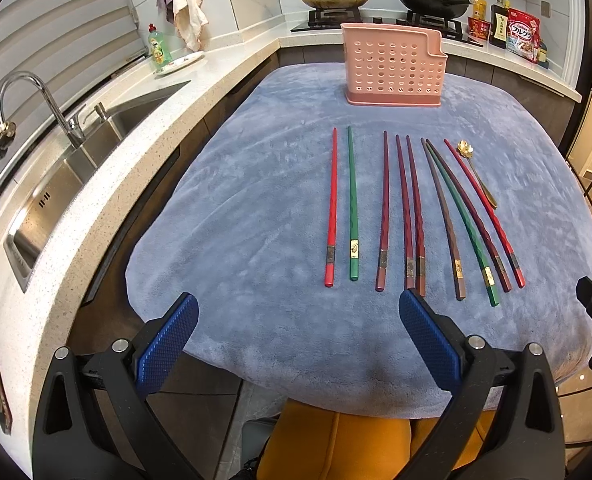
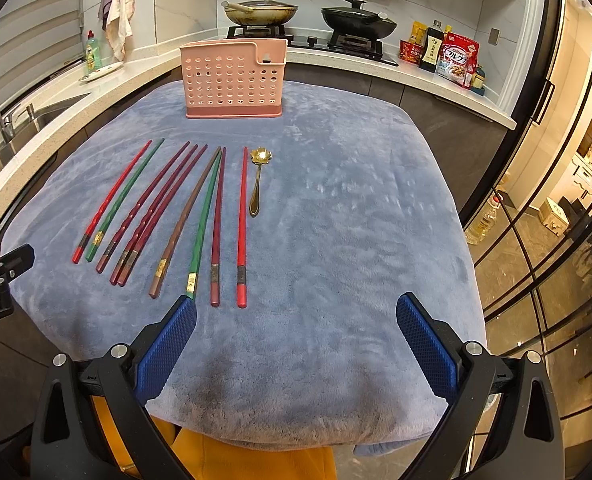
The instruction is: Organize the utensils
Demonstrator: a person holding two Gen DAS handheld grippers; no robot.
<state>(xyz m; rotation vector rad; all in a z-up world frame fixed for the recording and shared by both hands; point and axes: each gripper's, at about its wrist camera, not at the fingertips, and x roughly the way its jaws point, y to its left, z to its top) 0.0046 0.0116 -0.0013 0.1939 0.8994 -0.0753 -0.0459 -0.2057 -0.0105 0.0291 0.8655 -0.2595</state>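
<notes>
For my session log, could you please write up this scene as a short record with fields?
surface: blue-grey plush cloth
holder: pink perforated utensil holder, upright at the far end of the cloth
chopsticks: nine, lying side by side, red, green and dark red or brown, e.g. green chopstick
spoon: gold spoon, right of the row
left gripper: open, holding nothing
right gripper: open, holding nothing

Blue plush cloth (image 1: pixel 255 208) covering the table. At its far end, a pink perforated plastic utensil holder (image 1: pixel 394 66), upright. Nearer — nine long lacquered chopsticks (image 1: pixel 412 216) in red, green, maroon and brown, laid roughly parallel, banded ends toward the camera. Beside the rightmost red one, a small gold flower-bowled spoon (image 1: pixel 476 172). Left gripper (image 1: pixel 298 308) — blue textured pads spread wide, holding nothing.
</notes>
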